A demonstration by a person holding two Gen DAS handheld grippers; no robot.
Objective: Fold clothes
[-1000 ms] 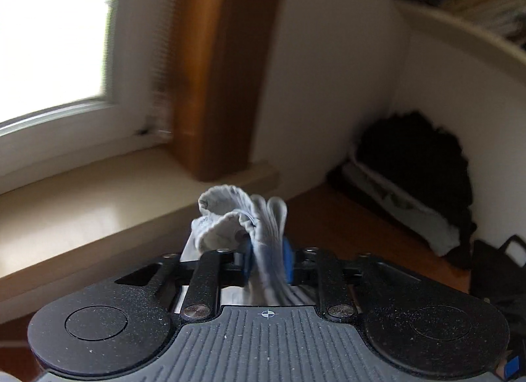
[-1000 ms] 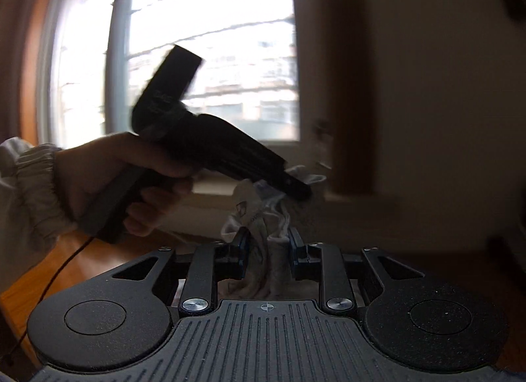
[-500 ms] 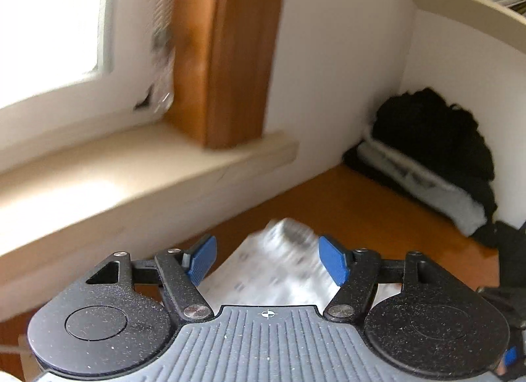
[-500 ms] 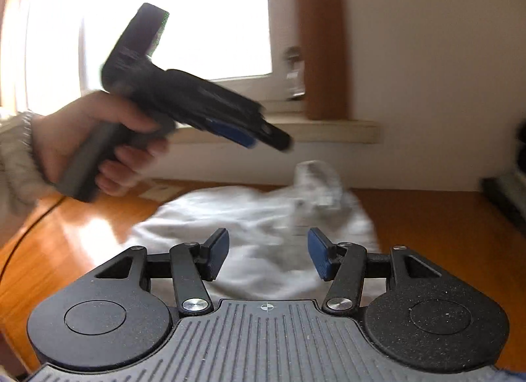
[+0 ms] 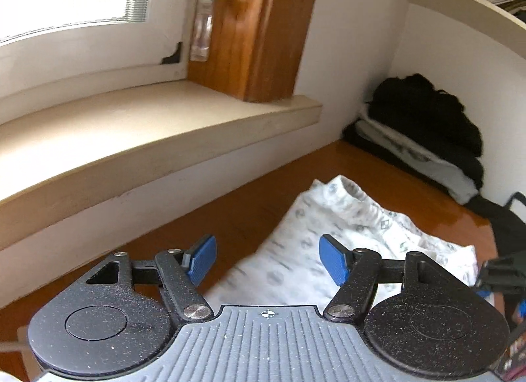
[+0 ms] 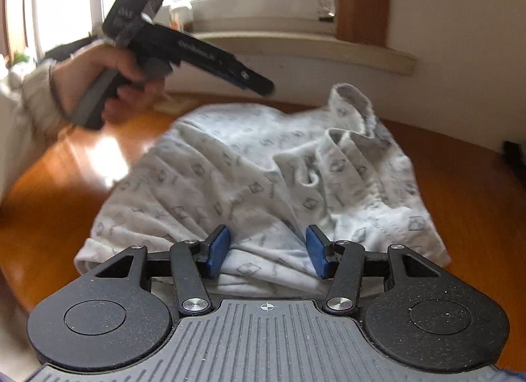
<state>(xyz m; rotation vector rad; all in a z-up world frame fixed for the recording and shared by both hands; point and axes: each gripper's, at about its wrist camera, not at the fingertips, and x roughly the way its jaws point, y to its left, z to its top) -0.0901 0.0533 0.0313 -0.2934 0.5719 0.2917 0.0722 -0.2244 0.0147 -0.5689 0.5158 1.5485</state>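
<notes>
Dropped from both sets of fingers since a second ago, the white patterned garment now lies crumpled on the wooden bench, spread from the middle toward the edge under the window sill, one ribbed cuff or hem standing up at its far side. Earlier the cloth hung bunched between the blue pads of each tool; now it rests flat and free.

The right gripper hovers low over the near edge of the garment, its blue fingers parted about halfway, released, with cloth showing beneath the gap but not pinched. The left gripper has its fingers spread wide and released, over the bench edge of the cloth nearest the sill; from the right wrist view it is held aloft in a hand with a pale sleeve, clear of the fabric.

A pile of dark and light clothes sits in the far corner of the bench against the wall.
</notes>
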